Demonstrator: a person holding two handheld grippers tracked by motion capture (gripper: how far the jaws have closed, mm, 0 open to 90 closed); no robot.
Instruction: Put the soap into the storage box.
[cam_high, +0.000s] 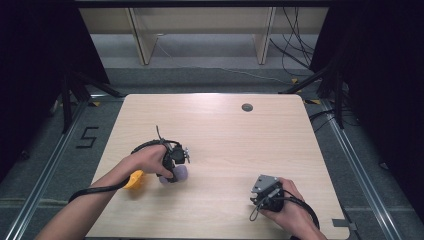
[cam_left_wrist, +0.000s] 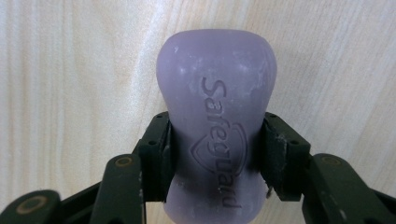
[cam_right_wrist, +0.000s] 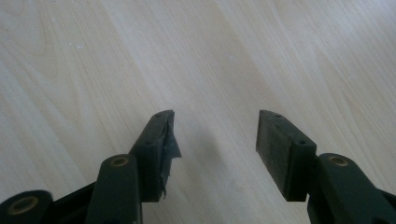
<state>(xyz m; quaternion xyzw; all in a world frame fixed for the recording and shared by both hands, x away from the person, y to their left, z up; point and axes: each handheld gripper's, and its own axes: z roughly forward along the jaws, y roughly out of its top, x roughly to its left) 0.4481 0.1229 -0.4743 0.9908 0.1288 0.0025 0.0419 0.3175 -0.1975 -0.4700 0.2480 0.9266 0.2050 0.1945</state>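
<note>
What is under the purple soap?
The wooden table lies beneath the purple soap, which the left tool squeezes. The patch directly underneath is covered.

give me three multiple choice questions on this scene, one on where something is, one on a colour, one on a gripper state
1. Where on the table is the soap bar?
A. at the far right corner
B. on the person's left side, at the left gripper
C. beside the round grommet

2. What colour is the soap bar?
A. purple
B. green
C. white

3. What state is the right gripper in?
A. shut on the soap bar
B. shut on nothing
C. open, with bare table between its jaws

Answers:
1 B, the high view shows the bar under the left hand's gripper.
2 A, the left gripper view shows a pale purple bar stamped Safeguard.
3 C, the right gripper view shows the jaws apart over plain wood.
</note>
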